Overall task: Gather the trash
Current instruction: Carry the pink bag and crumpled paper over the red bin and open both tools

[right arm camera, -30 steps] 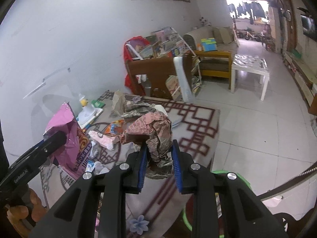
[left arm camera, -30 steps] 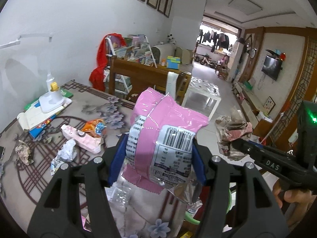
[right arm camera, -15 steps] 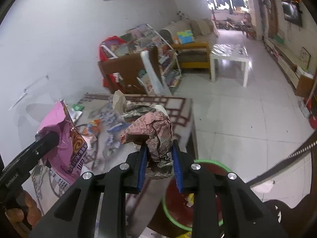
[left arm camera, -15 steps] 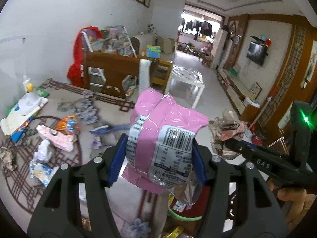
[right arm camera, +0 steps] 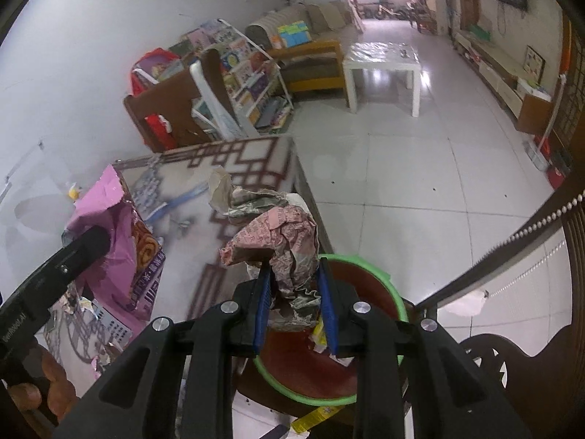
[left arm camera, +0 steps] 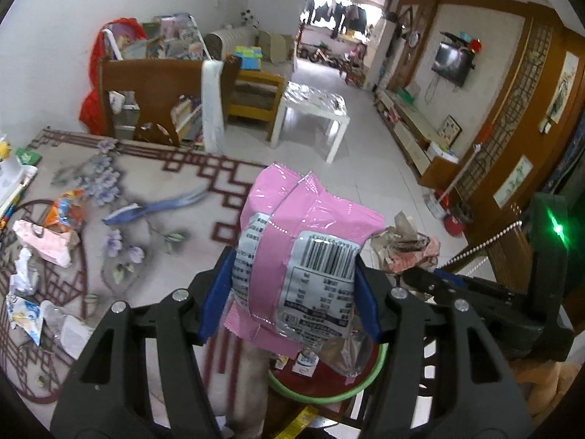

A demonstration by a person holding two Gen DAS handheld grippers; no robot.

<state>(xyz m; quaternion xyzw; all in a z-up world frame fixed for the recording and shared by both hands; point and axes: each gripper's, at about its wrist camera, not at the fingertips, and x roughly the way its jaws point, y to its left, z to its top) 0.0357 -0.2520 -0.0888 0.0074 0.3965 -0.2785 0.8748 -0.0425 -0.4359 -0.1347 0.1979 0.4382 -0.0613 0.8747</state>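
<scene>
My left gripper (left arm camera: pixel 292 300) is shut on a pink snack bag (left arm camera: pixel 303 256) with a barcode, held at the table's edge above a red bin with a green rim (left arm camera: pixel 365 384). My right gripper (right arm camera: pixel 294 311) is shut on a wad of crumpled newspaper (right arm camera: pixel 285 248), directly over the same bin (right arm camera: pixel 365 329), which holds some wrappers. In the left wrist view the right gripper and its paper wad (left arm camera: pixel 406 248) are just to the right of the bag. In the right wrist view the pink bag (right arm camera: pixel 120 241) is at the left.
The patterned table (left arm camera: pixel 175 256) carries more litter at the left: a pink wrapper (left arm camera: pixel 44 241), an orange packet (left arm camera: pixel 65 205), white crumpled wrappers (left arm camera: pixel 25 292) and a blue strip (left arm camera: pixel 157 205). A dark wooden chair (right arm camera: pixel 512 366) stands right of the bin. Tiled floor lies beyond.
Both grippers have moved right off the table toward the bin, still holding their loads. The bin has come fully under the right gripper and partly under the left.
</scene>
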